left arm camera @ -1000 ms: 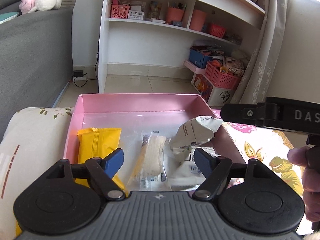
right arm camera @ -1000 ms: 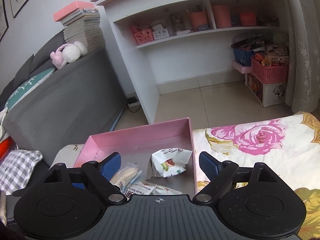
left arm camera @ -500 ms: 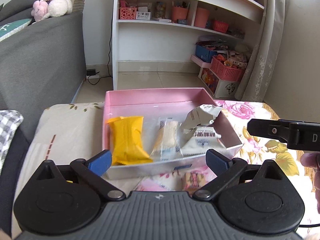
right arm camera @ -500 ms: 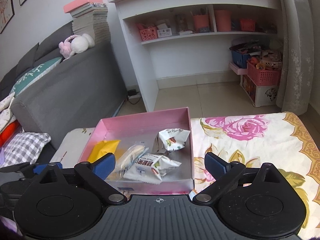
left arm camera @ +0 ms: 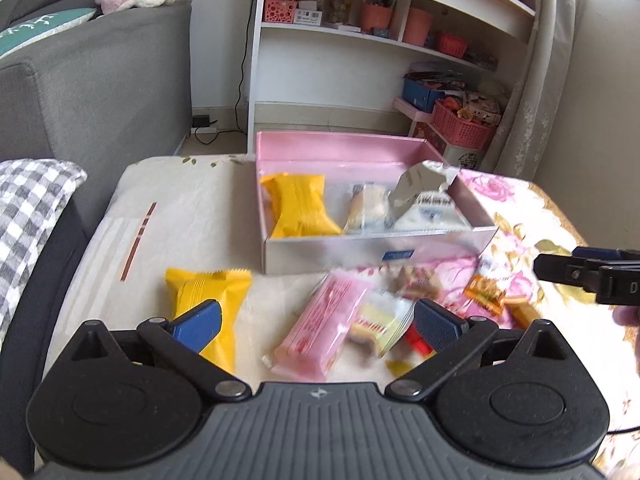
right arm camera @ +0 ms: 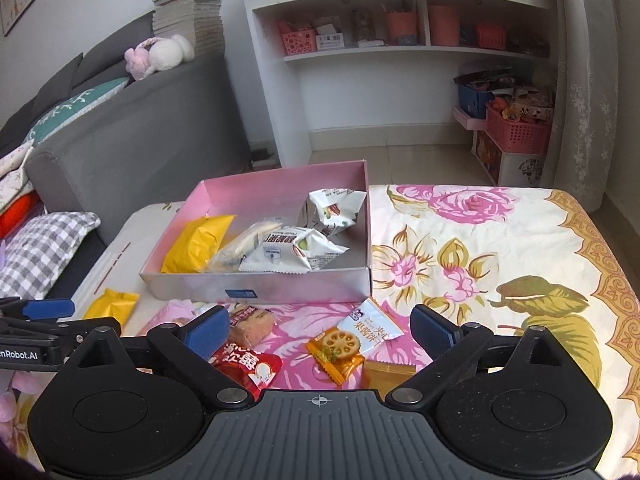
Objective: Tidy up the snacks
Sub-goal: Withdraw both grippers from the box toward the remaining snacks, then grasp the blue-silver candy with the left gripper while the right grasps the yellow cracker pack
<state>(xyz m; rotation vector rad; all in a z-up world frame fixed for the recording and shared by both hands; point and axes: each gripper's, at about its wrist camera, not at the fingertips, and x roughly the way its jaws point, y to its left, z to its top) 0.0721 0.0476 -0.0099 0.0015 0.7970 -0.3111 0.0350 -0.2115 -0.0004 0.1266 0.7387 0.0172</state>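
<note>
Claws both gape empty, left claw (left arm camera: 316,318) and right claw (right arm camera: 320,326) having just spread, so drop each squarely over one loose snack, say the pink pack (left arm camera: 320,328), before the box (right arm camera: 256,280).

One pink box (right arm camera: 280,284) is sitting beyond the two hand-held grippers, holding four snack packets: one yellow (right arm camera: 198,242), one clear (right arm camera: 248,242) and two white (right arm camera: 292,254). Seven more packets are lying nearer the hand-held grippers, among them one yellow (left arm camera: 208,294), one pink (left arm camera: 320,330) and one red (right arm camera: 248,364).
</note>
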